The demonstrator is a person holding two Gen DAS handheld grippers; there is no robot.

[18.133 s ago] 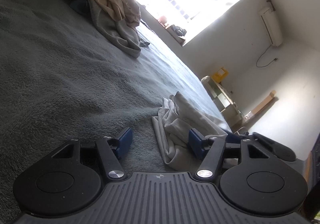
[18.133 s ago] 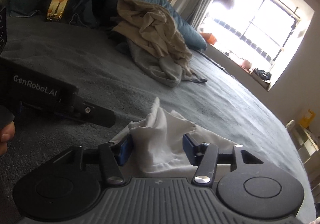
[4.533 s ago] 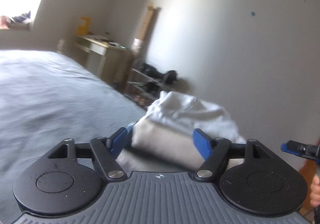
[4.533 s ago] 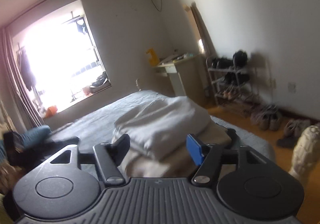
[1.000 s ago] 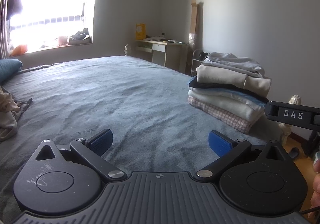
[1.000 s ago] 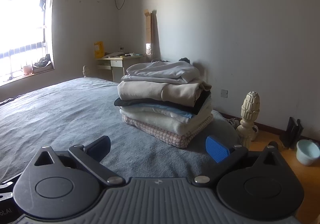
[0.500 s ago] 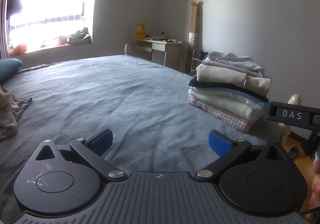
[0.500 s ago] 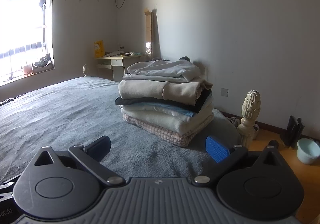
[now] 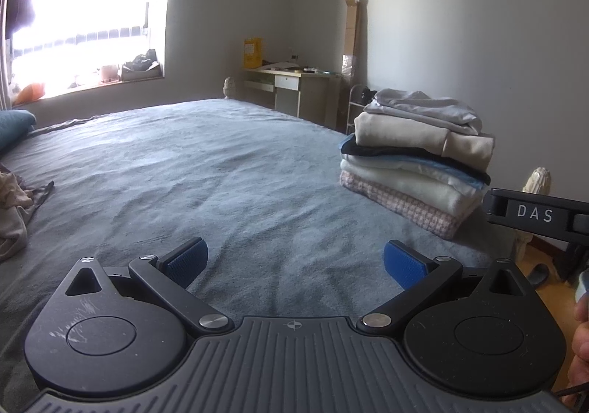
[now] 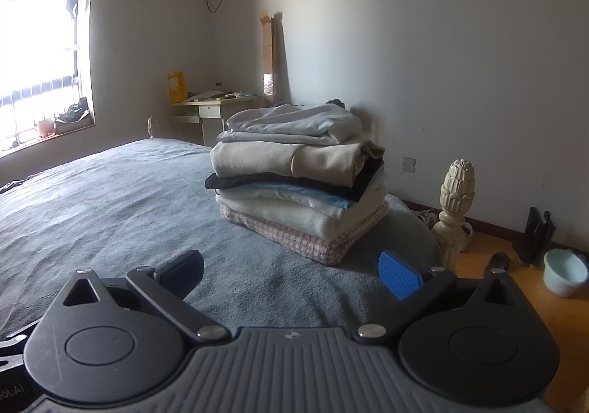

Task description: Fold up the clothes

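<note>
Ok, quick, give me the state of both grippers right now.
Left gripper: open, holding nothing, over the bed.
Right gripper: open, holding nothing, pointed at the stack of folded clothes.

Folded clothes stack [image 10: 300, 177] on bed corner, 1 o'clock.
Grey top layer, then beige, black, blue, cream, pink check bottom; unfolded clothes [image 9: 13, 214] at 9 o'clock.

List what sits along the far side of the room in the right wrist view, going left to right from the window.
Window → yellow box → desk → stack of folded clothes → carved bedpost finial → pale bowl on the floor.
</note>
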